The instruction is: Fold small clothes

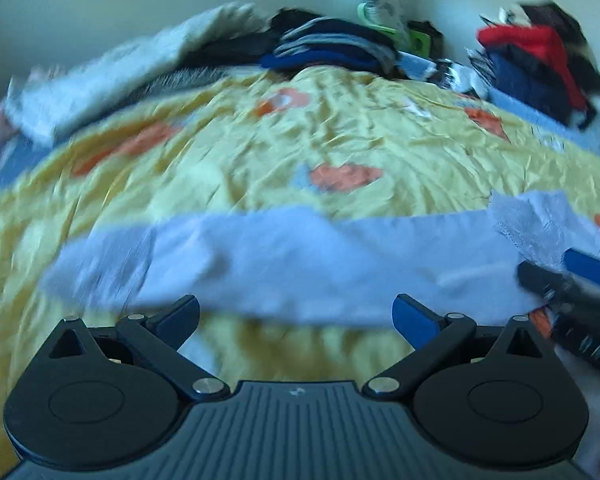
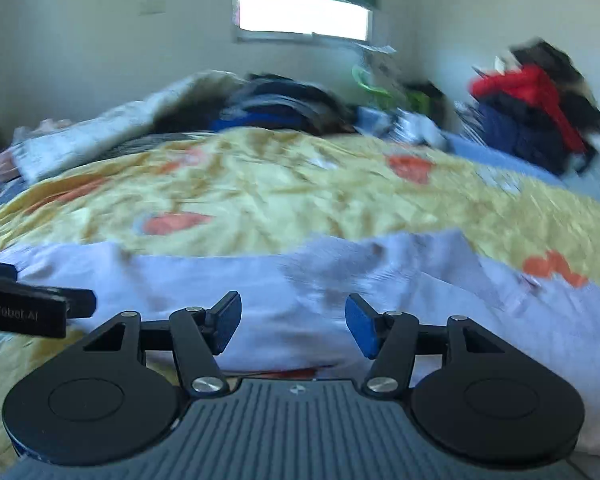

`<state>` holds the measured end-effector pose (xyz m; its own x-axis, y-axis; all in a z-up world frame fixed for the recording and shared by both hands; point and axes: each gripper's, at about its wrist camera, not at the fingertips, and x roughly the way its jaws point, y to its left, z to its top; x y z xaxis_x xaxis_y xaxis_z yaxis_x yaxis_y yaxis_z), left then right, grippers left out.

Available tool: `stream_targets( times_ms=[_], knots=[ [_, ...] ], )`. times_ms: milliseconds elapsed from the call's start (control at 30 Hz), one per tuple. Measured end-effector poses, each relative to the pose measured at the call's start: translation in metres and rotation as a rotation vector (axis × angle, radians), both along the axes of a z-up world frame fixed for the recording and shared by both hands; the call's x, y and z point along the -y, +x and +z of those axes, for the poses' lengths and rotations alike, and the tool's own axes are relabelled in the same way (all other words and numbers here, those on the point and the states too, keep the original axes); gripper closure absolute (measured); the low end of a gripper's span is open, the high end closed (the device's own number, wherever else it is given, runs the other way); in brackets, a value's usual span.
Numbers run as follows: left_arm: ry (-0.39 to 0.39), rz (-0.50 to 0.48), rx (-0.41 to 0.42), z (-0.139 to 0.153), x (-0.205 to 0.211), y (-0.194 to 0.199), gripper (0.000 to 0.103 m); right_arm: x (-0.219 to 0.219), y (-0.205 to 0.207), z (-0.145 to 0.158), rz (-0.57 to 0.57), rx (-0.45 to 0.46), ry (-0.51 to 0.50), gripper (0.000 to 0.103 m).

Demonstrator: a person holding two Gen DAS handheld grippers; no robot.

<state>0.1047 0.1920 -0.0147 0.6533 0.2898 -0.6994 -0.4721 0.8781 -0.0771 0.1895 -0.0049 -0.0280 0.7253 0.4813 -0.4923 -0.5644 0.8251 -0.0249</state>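
A pale lilac-white small garment (image 1: 300,256) lies spread in a long band across the yellow flowered bedspread (image 1: 340,136). My left gripper (image 1: 296,316) stands open just short of the garment's near edge, its blue pads wide apart with nothing between them. My right gripper (image 2: 294,326) hovers over the same garment (image 2: 380,280), jaws apart, and the cloth lies under the gap without being pinched. The right gripper (image 1: 560,284) also shows at the garment's right end in the left wrist view. The left gripper (image 2: 36,308) shows at the left edge of the right wrist view.
Piles of dark and blue clothes (image 1: 332,48) sit at the far side of the bed. A red and navy heap (image 1: 536,64) stands at the back right, and a whitish blanket (image 1: 112,76) at the back left. A window (image 2: 300,16) is in the far wall.
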Motion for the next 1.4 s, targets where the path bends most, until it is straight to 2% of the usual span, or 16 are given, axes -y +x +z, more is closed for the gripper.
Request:
stream_targets(
  times_ms=[100, 167, 267, 367, 533, 700, 800, 833, 867, 900, 933, 967, 1000, 1067, 1200, 1400],
  knots=[
    [-0.195, 0.051, 0.044, -0.007, -0.027, -0.024, 0.0, -0.02, -0.019, -0.002, 0.089, 0.048, -0.06, 0.041],
    [-0.352, 0.103, 0.111, -0.012, -0.049, -0.04, 0.0, -0.034, -0.035, -0.007, 0.139, 0.077, -0.113, 0.041],
    [-0.49, 0.167, 0.21, -0.019, -0.075, -0.052, 0.0, -0.047, -0.05, -0.011, 0.19, 0.087, -0.149, 0.04],
    [-0.663, 0.196, 0.293, -0.033, -0.097, -0.056, 0.0, -0.05, -0.06, -0.01, 0.2, 0.08, -0.121, 0.039],
    [-0.851, 0.27, 0.451, -0.051, -0.12, -0.055, 0.0, -0.048, -0.068, -0.008, 0.183, 0.077, -0.08, 0.037],
    [-0.838, 0.377, 0.588, -0.053, -0.135, -0.049, 0.0, -0.045, -0.072, -0.006, 0.158, 0.099, -0.081, 0.036],
    [-0.817, 0.42, 0.589, -0.051, -0.142, -0.039, 0.002, -0.04, -0.069, -0.006, 0.129, 0.109, -0.092, 0.035],
    [-0.811, 0.427, 0.583, -0.051, -0.143, -0.035, 0.015, -0.037, -0.068, -0.005, 0.118, 0.109, -0.094, 0.034],
    [-0.809, 0.439, 0.557, -0.052, -0.145, -0.031, 0.042, -0.034, -0.067, -0.004, 0.109, 0.108, -0.089, 0.034],
    [-0.816, 0.448, 0.526, -0.056, -0.148, -0.03, 0.057, -0.029, -0.065, -0.003, 0.097, 0.105, -0.081, 0.034],
    [-0.835, 0.459, 0.492, -0.061, -0.152, -0.026, 0.079, -0.024, -0.064, -0.002, 0.089, 0.103, -0.075, 0.033],
    [-0.856, 0.472, 0.476, -0.068, -0.155, -0.025, 0.092, -0.019, -0.062, 0.0, 0.077, 0.103, -0.07, 0.033],
    [-0.866, 0.48, 0.479, -0.073, -0.157, -0.025, 0.096, -0.015, -0.06, 0.001, 0.068, 0.106, -0.072, 0.032],
    [-0.829, 0.479, 0.481, -0.075, -0.157, -0.027, 0.101, -0.004, -0.052, 0.003, 0.034, 0.135, -0.103, 0.031],
    [-0.621, 0.464, 0.464, -0.058, -0.146, -0.027, 0.101, 0.023, -0.025, 0.007, -0.06, 0.171, -0.162, 0.031],
    [-0.389, 0.418, 0.45, -0.035, -0.125, -0.021, 0.101, 0.062, 0.026, -0.002, -0.189, 0.085, -0.151, 0.032]
  ],
)
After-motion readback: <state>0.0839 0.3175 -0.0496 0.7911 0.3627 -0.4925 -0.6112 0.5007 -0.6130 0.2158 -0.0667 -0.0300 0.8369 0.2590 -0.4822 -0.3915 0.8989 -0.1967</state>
